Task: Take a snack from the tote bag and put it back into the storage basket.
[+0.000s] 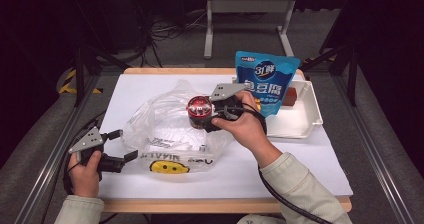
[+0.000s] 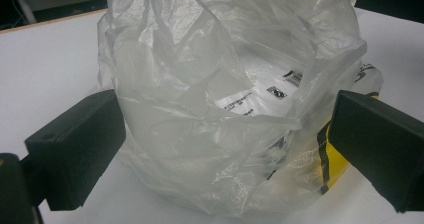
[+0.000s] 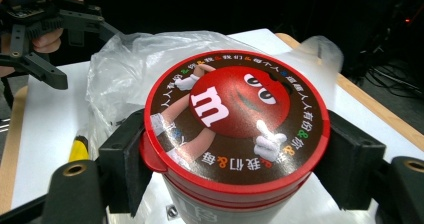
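Two grippers are at work around the bag (image 1: 165,129), which I take as my landmark on the white table (image 1: 310,154). My right gripper (image 1: 207,115) is clamped on the tub (image 1: 198,108), a red-lidded candy tub with a cartoon face on top; in the right gripper view both black jaws press against the tub's (image 3: 235,129) sides just under the lid rim, and it sits upright between them. From above, the tub hangs over the bag's far right part, above the crumpled plastic, and I cannot tell whether its base touches the film.

My left gripper (image 1: 121,145) sits at the bag's near left edge with its jaws apart. In the left gripper view the bag (image 2: 225,114) bulges between the two jaws, its mouth gaping toward me, with printed labels showing through the plastic and a yellow print low at its right; I cannot tell whether either pad presses the film.

Beyond the bag, to its right, a white tray (image 1: 307,121) holds a blue pouch (image 1: 265,81) standing upright, with a brown block (image 1: 291,96) just beside it.
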Motion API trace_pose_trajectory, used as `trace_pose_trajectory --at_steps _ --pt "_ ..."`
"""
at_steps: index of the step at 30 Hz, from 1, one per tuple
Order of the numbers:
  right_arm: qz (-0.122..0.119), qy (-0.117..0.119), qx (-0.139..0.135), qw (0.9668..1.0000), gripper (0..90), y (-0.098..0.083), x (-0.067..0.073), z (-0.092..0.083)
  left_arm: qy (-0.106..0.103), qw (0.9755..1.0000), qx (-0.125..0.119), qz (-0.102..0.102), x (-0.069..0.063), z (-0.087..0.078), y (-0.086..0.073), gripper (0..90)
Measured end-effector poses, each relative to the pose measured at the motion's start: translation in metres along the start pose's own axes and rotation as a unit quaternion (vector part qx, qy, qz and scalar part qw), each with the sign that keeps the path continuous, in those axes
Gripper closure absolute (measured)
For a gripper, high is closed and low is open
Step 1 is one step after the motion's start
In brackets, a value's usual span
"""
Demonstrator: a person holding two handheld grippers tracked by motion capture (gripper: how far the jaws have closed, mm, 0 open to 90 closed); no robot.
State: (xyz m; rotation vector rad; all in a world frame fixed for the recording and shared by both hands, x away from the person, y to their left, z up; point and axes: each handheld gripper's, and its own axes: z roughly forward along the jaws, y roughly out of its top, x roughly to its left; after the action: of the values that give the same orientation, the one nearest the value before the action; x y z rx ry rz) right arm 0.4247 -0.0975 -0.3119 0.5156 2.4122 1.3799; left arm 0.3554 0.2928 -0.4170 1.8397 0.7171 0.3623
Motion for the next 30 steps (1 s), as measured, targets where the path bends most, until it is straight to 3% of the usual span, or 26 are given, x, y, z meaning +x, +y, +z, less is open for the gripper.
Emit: trace_pose_trajectory --at_steps 10,30 --pt "0.001 -0.02 0.003 0.9998 25.6 -0.005 -0.006 -0.028 0.0 1.0 0.002 0.002 0.0 0.0 0.0 2.4" --pt "0.03 -0.06 0.002 0.9978 25.6 -0.026 -0.033 -0.082 0.001 1.0 0.003 0.002 0.0 0.001 0.001 2.4"
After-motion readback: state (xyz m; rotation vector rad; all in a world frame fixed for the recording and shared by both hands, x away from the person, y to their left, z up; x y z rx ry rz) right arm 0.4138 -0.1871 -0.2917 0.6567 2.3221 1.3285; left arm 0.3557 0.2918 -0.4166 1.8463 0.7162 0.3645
